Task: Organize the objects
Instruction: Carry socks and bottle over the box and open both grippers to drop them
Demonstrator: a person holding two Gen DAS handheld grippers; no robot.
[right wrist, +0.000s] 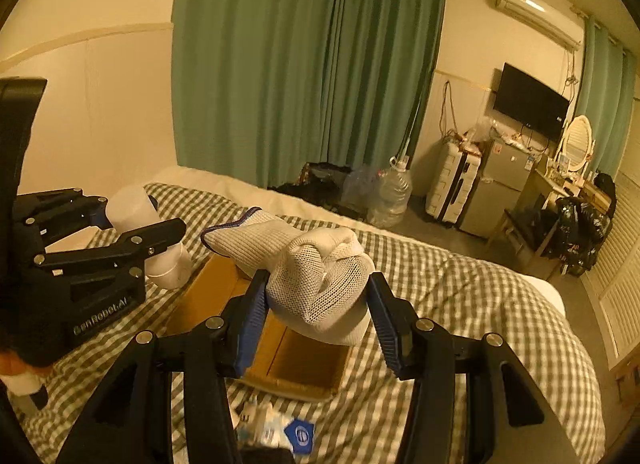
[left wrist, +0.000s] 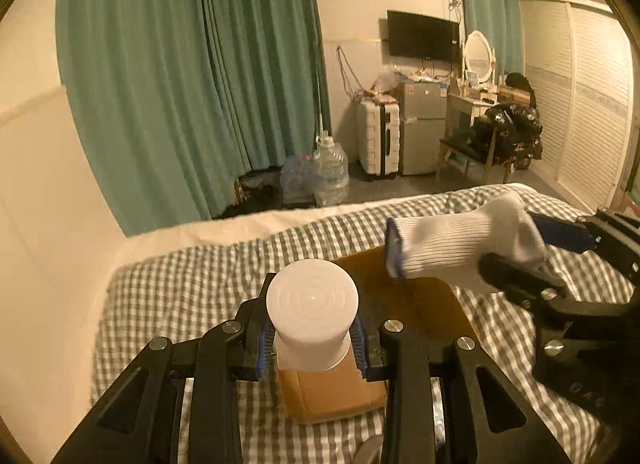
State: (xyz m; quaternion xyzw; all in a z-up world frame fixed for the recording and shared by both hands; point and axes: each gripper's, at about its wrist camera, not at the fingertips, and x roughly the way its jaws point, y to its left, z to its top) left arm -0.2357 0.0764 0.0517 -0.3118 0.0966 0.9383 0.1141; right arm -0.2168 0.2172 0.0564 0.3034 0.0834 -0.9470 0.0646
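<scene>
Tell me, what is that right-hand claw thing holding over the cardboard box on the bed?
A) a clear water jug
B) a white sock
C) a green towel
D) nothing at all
B: the right gripper is shut on a bunched white sock, held above the open cardboard box, while the left gripper clamps a white bottle.

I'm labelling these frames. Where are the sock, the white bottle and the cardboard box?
sock (right wrist: pixel 320 284), right wrist view, on its mesh toe.
white bottle (left wrist: pixel 312 300), left wrist view, on its round end.
cardboard box (right wrist: pixel 304 360), right wrist view, on its inner floor.
</scene>
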